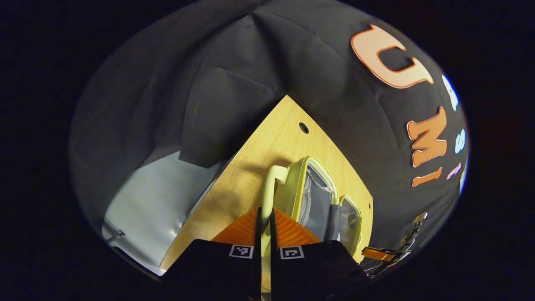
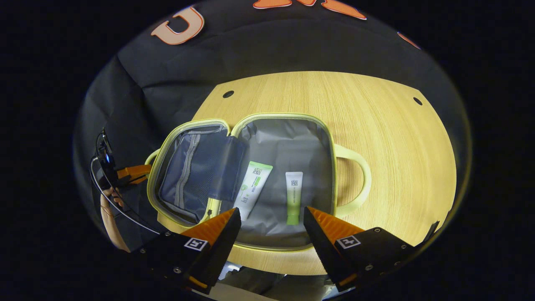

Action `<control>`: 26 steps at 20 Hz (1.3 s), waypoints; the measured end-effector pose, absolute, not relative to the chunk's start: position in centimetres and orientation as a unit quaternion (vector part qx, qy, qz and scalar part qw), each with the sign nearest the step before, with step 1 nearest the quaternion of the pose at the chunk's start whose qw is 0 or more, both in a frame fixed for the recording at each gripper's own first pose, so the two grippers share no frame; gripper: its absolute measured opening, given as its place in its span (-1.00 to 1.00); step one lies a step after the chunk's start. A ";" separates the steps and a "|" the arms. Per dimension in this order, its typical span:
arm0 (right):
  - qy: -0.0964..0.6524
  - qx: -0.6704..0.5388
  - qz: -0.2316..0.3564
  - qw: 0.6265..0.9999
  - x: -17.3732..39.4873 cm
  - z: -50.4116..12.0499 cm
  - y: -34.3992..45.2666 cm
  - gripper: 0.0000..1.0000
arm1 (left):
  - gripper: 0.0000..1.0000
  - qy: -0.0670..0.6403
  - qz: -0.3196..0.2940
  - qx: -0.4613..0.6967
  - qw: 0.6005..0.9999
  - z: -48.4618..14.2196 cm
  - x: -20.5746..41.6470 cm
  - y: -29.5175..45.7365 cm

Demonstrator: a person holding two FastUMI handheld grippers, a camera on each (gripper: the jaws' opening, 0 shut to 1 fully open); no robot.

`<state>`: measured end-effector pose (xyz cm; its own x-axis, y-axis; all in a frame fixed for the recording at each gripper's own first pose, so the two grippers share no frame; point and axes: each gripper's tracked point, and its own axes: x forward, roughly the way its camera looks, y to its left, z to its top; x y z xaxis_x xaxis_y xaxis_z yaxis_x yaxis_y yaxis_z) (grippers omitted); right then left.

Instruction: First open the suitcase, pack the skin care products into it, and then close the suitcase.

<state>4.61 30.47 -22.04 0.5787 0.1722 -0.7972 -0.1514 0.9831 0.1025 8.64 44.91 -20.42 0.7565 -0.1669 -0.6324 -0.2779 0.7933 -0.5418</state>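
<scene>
On the tabletop (image 2: pixel 376 138), the suitcase (image 2: pixel 288 138) is laid open with two tubes (image 2: pixel 252 189) inside; right gripper (image 2: pixel 271 228) jaws are held apart above its near rim, left gripper (image 1: pixel 264 225) jaws nearly together at the handle (image 1: pixel 269 186).

- The left gripper view sits low at the table's side edge, close to the pale yellow-green fabric suitcase (image 1: pixel 311 196), and looks along the light wooden tabletop (image 1: pixel 276 138) toward the booth's black cloth wall (image 1: pixel 234 71). The suitcase shows edge-on, just beyond the left gripper (image 1: pixel 264 217).
- The right gripper view looks down from above the table's near edge, fairly close, across the opened suitcase (image 2: pixel 250 175) and the wooden tabletop (image 2: pixel 376 125) to the cloth wall (image 2: pixel 259 46) behind.
- Both views share the suitcase, the tabletop and the wall; each also catches the other gripper at the frame's edge, (image 1: pixel 378 254) and (image 2: pixel 133 172).
</scene>
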 end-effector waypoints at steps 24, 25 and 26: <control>0.358 0.047 0.163 0.918 6.8 -14.2 10.6 0.92 | -0.82 0.277 0.026 0.018 0.960 -1.0 10.7 16.2; 0.356 0.051 0.160 0.919 6.6 -14.1 9.6 0.92 | -0.82 0.282 0.019 0.027 0.959 -1.6 11.0 14.6; 0.356 0.054 0.157 0.920 6.5 -14.1 8.6 0.92 | -0.82 0.286 0.010 0.036 0.958 -2.0 11.5 13.2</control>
